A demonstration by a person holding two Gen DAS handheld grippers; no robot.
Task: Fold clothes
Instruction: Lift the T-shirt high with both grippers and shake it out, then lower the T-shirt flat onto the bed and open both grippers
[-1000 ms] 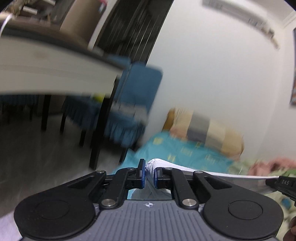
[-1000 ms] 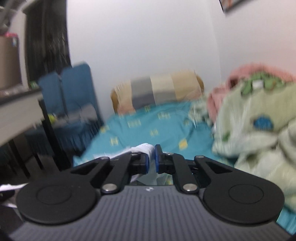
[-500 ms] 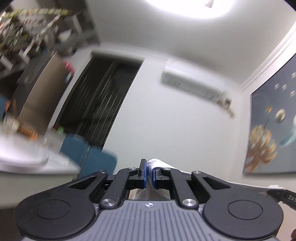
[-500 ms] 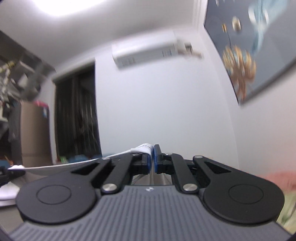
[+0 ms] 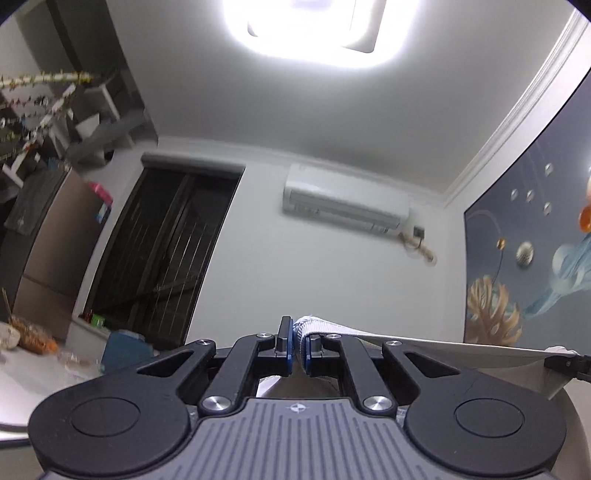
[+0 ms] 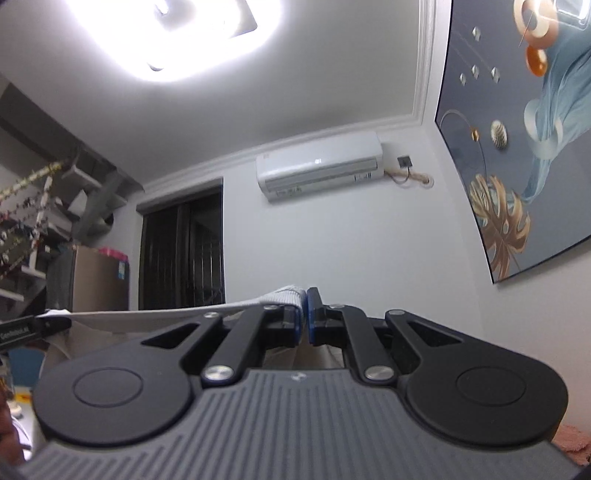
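Observation:
A white garment with a ribbed hem (image 5: 325, 326) hangs in the air, stretched taut between my two grippers. My left gripper (image 5: 298, 345) is shut on one ribbed corner; the cloth edge (image 5: 443, 347) runs right to the other gripper's tip at the frame edge. In the right wrist view my right gripper (image 6: 303, 320) is shut on the other ribbed corner (image 6: 288, 295), and the edge (image 6: 147, 319) runs left. Both grippers point upward at the wall and ceiling. The rest of the garment hangs hidden below them.
Ahead is a white wall with an air conditioner (image 6: 319, 166) and a dark doorway (image 5: 162, 266). A large painting (image 6: 517, 147) covers the right wall. A table with dishes (image 5: 33, 354) and a blue chair (image 5: 123, 349) stand at left. A ceiling lamp (image 5: 314, 29) glares overhead.
Both grippers rose sharply and tilted upward, carrying the garment off the bed. The view swung from the bed and floor up to the wall and ceiling. The grip on both corners held.

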